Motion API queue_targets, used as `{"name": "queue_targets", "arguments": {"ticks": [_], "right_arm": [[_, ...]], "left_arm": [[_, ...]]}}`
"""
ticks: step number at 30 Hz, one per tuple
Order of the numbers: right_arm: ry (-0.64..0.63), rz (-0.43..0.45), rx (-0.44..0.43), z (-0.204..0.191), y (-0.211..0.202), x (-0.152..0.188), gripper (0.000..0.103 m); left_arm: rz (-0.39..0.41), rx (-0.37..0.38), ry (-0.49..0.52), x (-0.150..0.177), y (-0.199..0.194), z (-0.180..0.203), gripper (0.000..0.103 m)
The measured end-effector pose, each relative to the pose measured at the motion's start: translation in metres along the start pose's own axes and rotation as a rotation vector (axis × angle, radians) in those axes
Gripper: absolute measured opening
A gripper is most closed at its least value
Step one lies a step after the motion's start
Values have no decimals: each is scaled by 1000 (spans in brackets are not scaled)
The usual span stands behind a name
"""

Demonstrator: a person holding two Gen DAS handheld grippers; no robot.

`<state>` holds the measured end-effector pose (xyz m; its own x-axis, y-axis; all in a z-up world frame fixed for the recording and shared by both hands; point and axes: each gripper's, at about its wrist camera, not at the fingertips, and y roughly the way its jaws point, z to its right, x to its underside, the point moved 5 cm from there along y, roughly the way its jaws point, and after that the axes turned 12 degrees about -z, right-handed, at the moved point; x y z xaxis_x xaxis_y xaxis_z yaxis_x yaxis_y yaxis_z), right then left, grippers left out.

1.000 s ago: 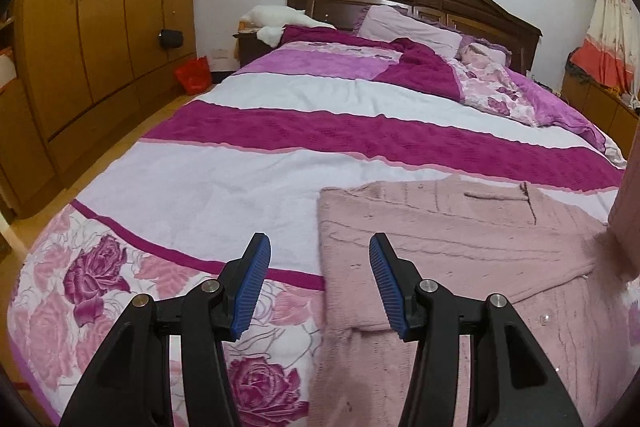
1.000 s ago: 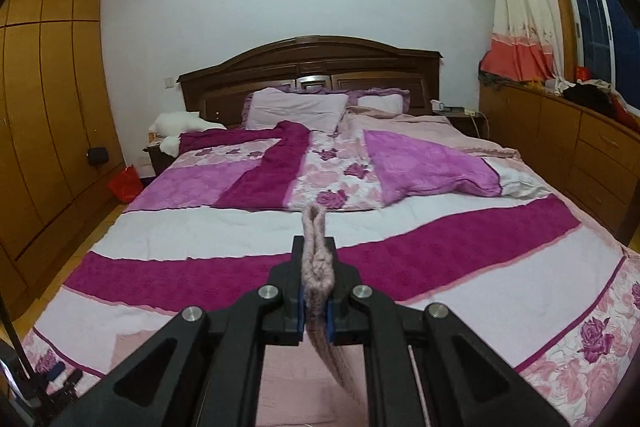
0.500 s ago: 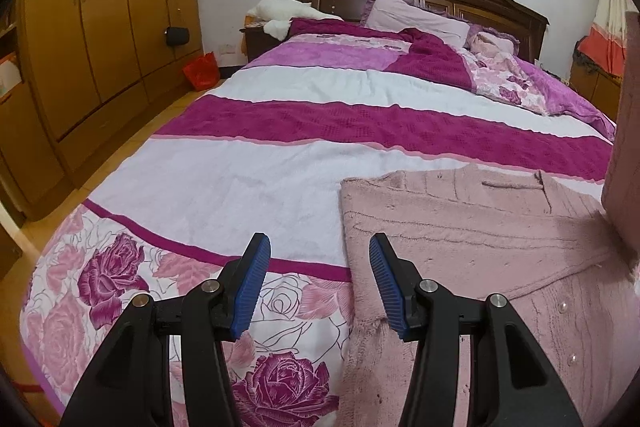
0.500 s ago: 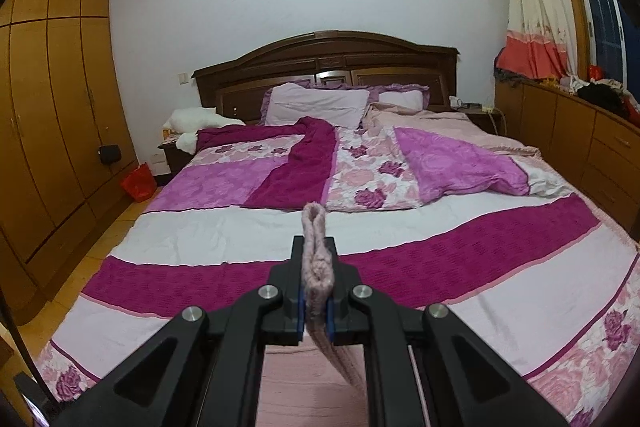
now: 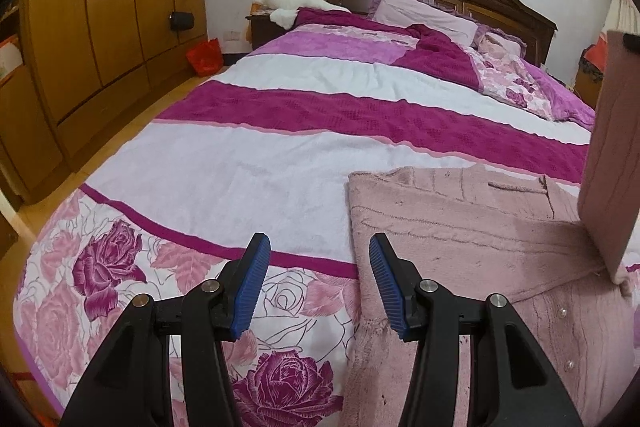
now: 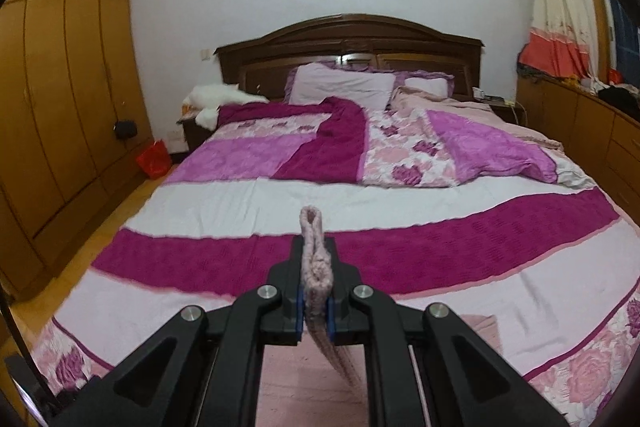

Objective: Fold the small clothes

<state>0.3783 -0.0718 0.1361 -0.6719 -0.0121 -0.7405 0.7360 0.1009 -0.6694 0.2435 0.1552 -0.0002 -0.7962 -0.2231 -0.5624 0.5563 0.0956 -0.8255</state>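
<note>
A pink knitted cardigan (image 5: 472,227) with small buttons lies flat on the near part of the bed. One part of it stands lifted as a flap (image 5: 612,155) at the right edge of the left wrist view. My right gripper (image 6: 315,291) is shut on a doubled fold of that pink knit (image 6: 314,251), which hangs down below the jaws. My left gripper (image 5: 318,283) hovers over the bedspread at the cardigan's left edge, jaws apart with nothing between the blue pads (image 5: 252,283).
The bed (image 6: 248,203) has a white, magenta and rose-print spread, with crumpled quilts and pillows (image 6: 340,83) by the dark headboard. Wooden wardrobes (image 5: 80,27) line the left wall, a red bag (image 5: 205,57) sits on the floor, and low cabinets (image 6: 592,131) run along the right.
My right gripper has carried the pinched fold leftward and a little lower across the bed. In the left wrist view the lifted flap has come further into frame from the right; the left gripper's jaws are unchanged.
</note>
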Motion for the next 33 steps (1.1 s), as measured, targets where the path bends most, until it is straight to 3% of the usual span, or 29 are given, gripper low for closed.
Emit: {"name": "queue_targets", "arguments": {"ticks": [9,19,24,29,33], "right_arm": [[-57,-123,-78,-56,70,68,9],[-108,-163,-115,-93,98,99,9],[-139,-199,-123,-88,108,125,29],[-300,-244,-149,-102,125,187,29],[-446,-221,-113,-118,131,212,29]], "left_arm": [[-49,-8,-12,4,8,-10,28],[-68,-31,-24,4,15,-23,28],[-81,-43,-32,5,17,-28,28],[-81,-40,-39,5,15,-29,28],[-83,-53,-43,8,13,-32,28]]}}
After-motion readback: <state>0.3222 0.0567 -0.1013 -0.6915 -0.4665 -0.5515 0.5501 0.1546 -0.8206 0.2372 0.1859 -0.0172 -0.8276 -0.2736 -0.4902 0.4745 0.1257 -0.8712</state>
